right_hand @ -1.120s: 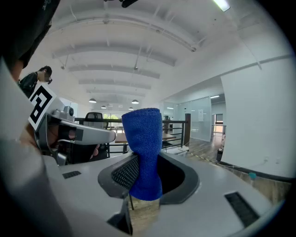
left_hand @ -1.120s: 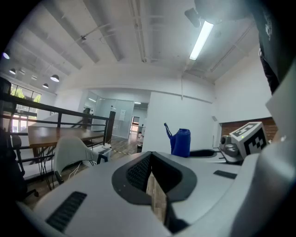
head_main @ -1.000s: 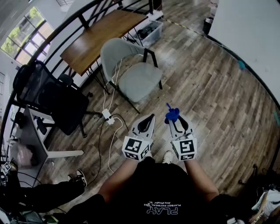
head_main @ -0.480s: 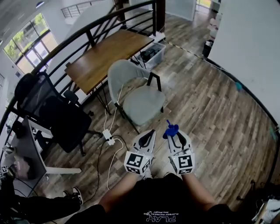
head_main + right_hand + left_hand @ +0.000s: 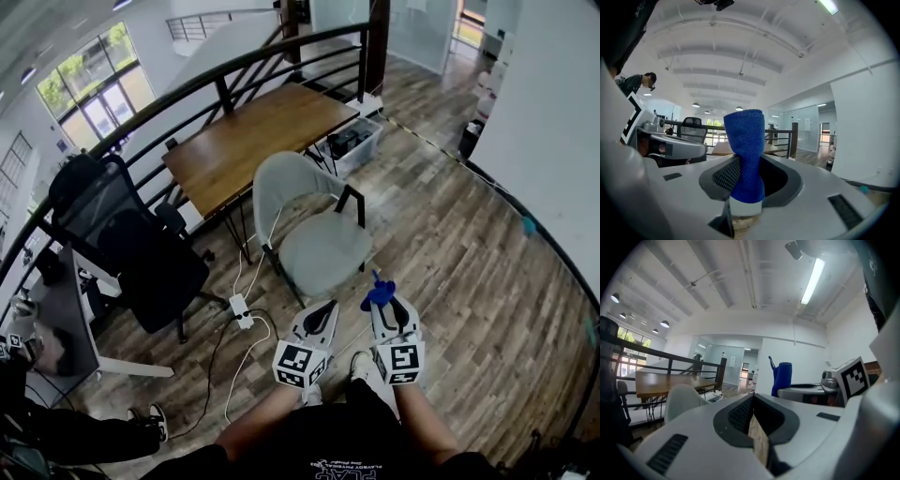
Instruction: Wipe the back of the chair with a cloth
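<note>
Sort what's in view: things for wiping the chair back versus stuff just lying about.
For the job:
grey chair
blue cloth, clamped in the right gripper
left gripper, jaws shut, holding nothing

Lying about:
wooden table
black office chair
power strip on the floor
box beside the table

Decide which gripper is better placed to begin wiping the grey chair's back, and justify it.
Right. The right gripper is shut on the blue cloth, while the left gripper is shut on nothing. Both hang about equally short of the chair back.
</note>
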The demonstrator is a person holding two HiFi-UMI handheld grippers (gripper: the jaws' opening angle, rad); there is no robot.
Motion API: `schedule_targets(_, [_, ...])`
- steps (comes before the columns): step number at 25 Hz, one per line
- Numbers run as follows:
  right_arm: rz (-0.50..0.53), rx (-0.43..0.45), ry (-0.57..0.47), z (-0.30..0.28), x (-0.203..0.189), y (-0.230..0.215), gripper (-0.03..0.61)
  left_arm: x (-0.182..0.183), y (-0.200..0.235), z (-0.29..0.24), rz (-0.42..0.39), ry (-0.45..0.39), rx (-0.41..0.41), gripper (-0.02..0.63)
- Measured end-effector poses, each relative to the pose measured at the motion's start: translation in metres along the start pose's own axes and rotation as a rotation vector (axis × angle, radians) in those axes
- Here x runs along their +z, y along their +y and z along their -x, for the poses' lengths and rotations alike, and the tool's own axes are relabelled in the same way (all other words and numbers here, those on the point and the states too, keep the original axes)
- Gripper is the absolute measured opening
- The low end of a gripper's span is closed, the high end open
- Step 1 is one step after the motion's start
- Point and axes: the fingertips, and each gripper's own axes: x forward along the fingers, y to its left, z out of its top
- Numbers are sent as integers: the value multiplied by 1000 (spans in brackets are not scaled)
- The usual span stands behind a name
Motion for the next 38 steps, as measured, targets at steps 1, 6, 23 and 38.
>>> schedule_targets(1, [-5,12,-3,-5,0,-5,124,0,2,-7,-5,3,10,3])
schedule_targets(6, [0,95,-47,-36,7,-37,124,10,15,-55,-26,7,79,3])
schedule_targets(23, [-69,238,-28,-106,-7,-116,124,14,40,-135,-28,25,265,3])
schedule_targets(38, [3,408,-25,-234,30,-66,124,43,160,-163,-5,-47,375,3])
